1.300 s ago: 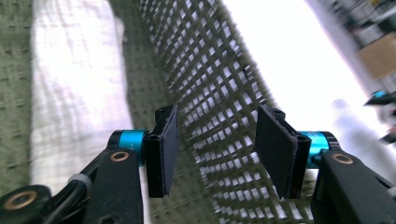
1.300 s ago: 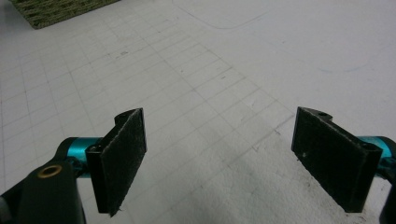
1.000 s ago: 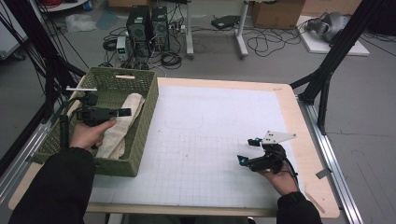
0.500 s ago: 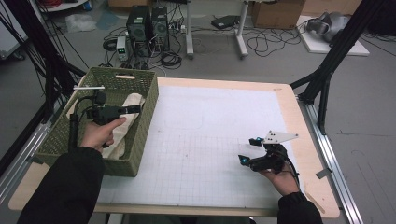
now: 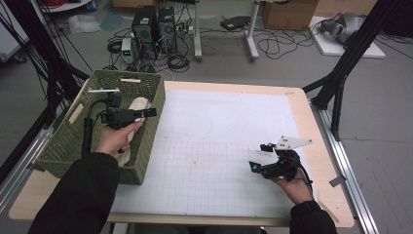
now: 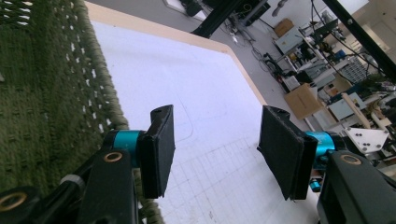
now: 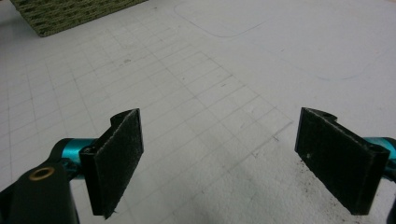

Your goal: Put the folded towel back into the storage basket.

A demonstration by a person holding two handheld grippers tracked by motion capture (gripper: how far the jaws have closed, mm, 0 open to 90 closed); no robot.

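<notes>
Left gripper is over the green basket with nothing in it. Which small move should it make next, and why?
Probably lower the left gripper onto the cream cloth in the green basket. Its jaws stand open and empty above the basket's right wall, and the cloth lies just beside them.

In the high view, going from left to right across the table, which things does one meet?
green woven basket → left gripper over the basket's right rim → white gridded mat → right gripper → bare wooden table edge
</notes>
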